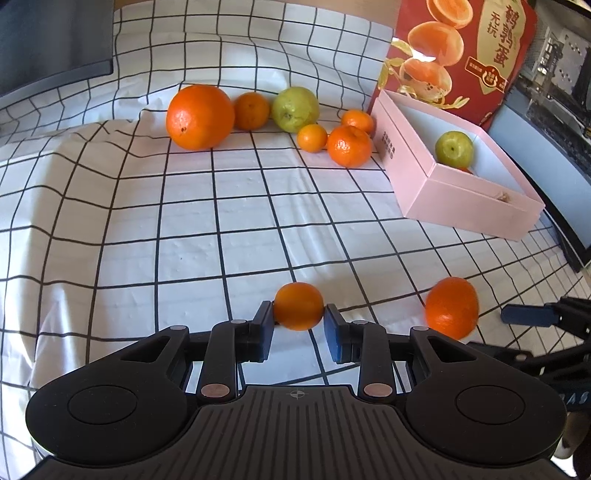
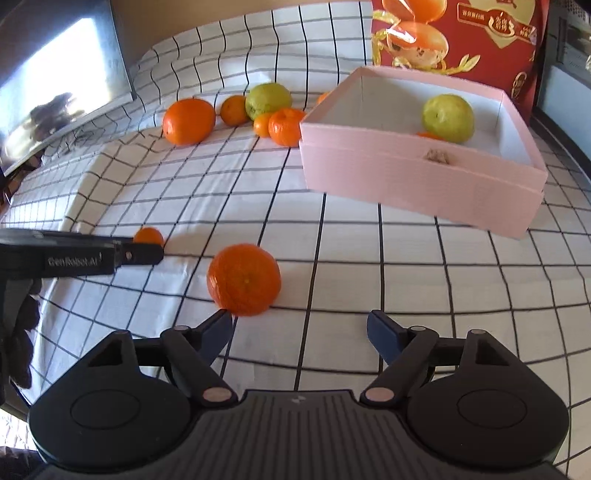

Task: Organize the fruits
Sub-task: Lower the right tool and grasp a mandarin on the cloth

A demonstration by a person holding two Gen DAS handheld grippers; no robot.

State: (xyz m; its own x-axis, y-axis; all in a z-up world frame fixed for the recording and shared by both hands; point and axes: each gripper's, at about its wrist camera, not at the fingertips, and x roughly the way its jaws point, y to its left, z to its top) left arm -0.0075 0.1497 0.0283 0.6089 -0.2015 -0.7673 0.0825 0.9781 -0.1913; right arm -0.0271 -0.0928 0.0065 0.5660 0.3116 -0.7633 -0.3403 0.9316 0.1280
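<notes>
The left tongs [image 1: 299,319] grip a small mandarin [image 1: 298,305] near the table's [image 1: 184,221] front edge. The right tongs [image 2: 300,326] gape wide, a larger mandarin [image 2: 243,279] just beyond their left pad. The pink box [image 2: 406,181] toward the far right corner holds a green fruit [image 2: 448,117].

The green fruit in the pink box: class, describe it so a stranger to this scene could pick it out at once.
Find the open pink box in front of the red printed bag. Inside it, near the back, sits a round yellow-green fruit. A similar green fruit lies outside on the checked cloth among oranges; only this one is boxed.
</notes>
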